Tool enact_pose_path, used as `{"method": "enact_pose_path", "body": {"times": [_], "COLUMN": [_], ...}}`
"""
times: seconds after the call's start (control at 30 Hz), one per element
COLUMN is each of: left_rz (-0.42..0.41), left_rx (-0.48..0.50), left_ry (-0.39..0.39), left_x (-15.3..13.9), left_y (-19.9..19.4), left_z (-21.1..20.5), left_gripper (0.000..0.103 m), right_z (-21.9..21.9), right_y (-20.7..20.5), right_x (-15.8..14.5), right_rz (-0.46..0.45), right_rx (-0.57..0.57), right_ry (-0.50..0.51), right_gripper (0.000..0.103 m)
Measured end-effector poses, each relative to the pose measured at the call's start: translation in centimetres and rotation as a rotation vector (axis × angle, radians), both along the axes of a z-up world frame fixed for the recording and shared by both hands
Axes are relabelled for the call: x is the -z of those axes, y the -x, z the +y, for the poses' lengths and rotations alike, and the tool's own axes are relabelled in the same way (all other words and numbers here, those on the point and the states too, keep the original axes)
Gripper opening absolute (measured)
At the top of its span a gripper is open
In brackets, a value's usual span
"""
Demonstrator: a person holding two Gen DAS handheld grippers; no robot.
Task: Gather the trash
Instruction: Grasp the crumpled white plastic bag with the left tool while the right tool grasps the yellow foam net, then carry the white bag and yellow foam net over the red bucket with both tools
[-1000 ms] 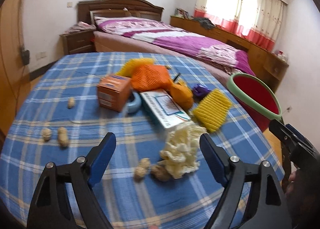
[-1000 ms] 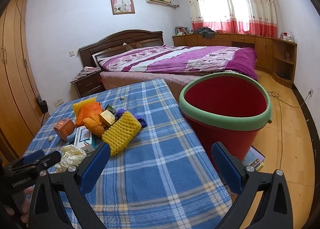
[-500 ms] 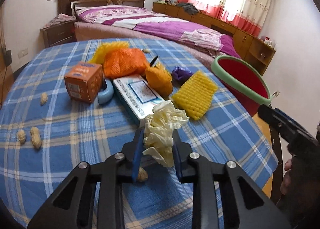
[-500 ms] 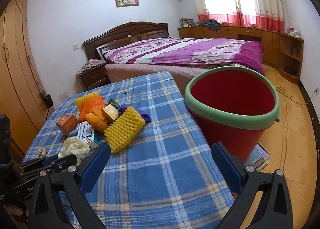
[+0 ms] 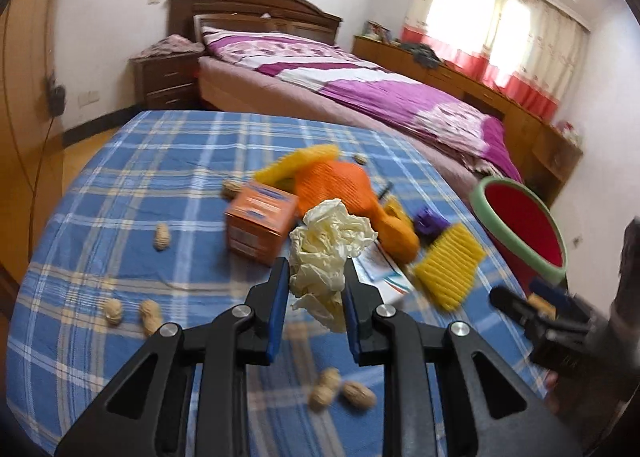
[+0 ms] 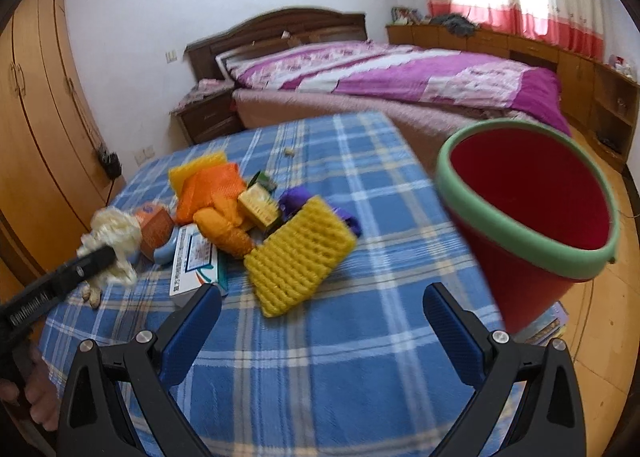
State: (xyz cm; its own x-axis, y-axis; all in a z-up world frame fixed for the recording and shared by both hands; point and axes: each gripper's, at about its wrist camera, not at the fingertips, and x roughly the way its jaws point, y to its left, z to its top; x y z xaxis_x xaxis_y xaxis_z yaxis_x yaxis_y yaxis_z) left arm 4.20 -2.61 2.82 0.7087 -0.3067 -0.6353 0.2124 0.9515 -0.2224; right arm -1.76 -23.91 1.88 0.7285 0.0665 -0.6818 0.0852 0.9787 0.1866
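Left wrist view has the left gripper [image 5: 314, 293] clamped on the crumpled cream wad [image 5: 328, 245], lifted over the table's near edge, bucket [image 6: 528, 217] off to its right beyond that side, right gripper [image 6: 322, 321] open, nearer it.

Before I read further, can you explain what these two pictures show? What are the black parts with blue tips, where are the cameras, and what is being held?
There is no robot here. A person carries one hand-held gripper in each hand, and each has a wide-angle camera looking along its two fingers.

The left camera shows the left hand-held gripper shut on a crumpled cream plastic bag. The right camera shows the right hand-held gripper open and holding nothing, beside a red bucket with a green rim.

On the blue checked tablecloth lie a yellow foam fruit net, an orange foam net, a small orange box, a flat white carton and scattered peanuts. Behind is a bed.
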Motion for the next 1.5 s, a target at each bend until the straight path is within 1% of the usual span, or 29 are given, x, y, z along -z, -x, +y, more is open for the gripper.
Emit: {"method": "enact_pose_path", "body": {"times": [0.03,0.13,0.3,0.43,0.5,0.53,0.67,0.7,0.77,0.8,0.83,0.87,0.93,1.2,1.37,1.5], "left_rz": [0.001,0.005,-0.003,-0.011,-0.014,-0.016,-0.021,-0.019,-0.01,-0.005,-0.001,0.002,0.005,0.002,-0.004,-0.024], "left_rx": [-0.01,-0.041,-0.06,-0.057,-0.054,-0.051,-0.037,-0.035,-0.025,-0.021,-0.017,-0.013,-0.009,-0.015,-0.018,-0.013], "left_ry": [0.004,0.012,0.006,0.008,0.009,0.012,0.019,0.02,0.03,0.036,0.04,0.042,0.042,0.049,0.058,0.058], "left_x": [0.1,0.5,1.0,1.3,1.3,1.4,1.4,1.4,1.5,1.6,1.7,1.7,1.8,1.3,0.6,-0.3], "left_y": [-0.3,-1.4,-2.5,-3.0,-3.1,-3.2,-3.4,-3.5,-3.8,-3.9,-4.1,-4.2,-4.3,-3.7,-3.1,-2.4], "left_z": [0.3,1.2,2.1,2.5,2.6,2.6,2.9,2.9,2.9,2.9,2.9,2.9,2.7,2.5,2.2,1.6], "left_gripper": [0.025,0.025,0.025,0.025,0.025,0.025,0.025,0.025,0.025,0.025,0.025,0.025,0.025,0.025,0.024,0.024], "right_z": [0.1,0.5,1.3,2.0,2.3,2.5,2.8,2.8,2.6,2.5,2.2,2.0,1.5,1.0,0.6,0.2], "right_y": [-0.4,-1.8,-3.2,-4.1,-4.4,-4.4,-4.5,-4.5,-4.4,-4.4,-4.3,-4.2,-4.1,-3.1,-2.0,-0.9], "right_x": [0.3,1.1,1.7,2.3,2.6,2.6,2.6,2.6,2.6,2.6,2.6,2.6,2.6,2.4,1.1,-0.3], "right_rz": [0.016,0.061,0.094,0.123,0.134,0.129,0.135,0.136,0.136,0.136,0.135,0.135,0.135,0.124,0.079,0.035], "right_rx": [-0.005,-0.01,-0.011,-0.017,-0.014,-0.011,0.001,0.006,0.026,0.037,0.049,0.057,0.078,0.059,0.055,0.049], "right_ry": [-0.005,-0.021,-0.012,0.002,0.013,0.03,0.05,0.051,0.059,0.057,0.05,0.044,0.031,-0.013,-0.026,-0.03], "right_gripper": [0.103,0.099,0.092,0.078,0.073,0.068,0.058,0.055,0.044,0.04,0.032,0.022,0.012,0.01,0.01,0.01]}}
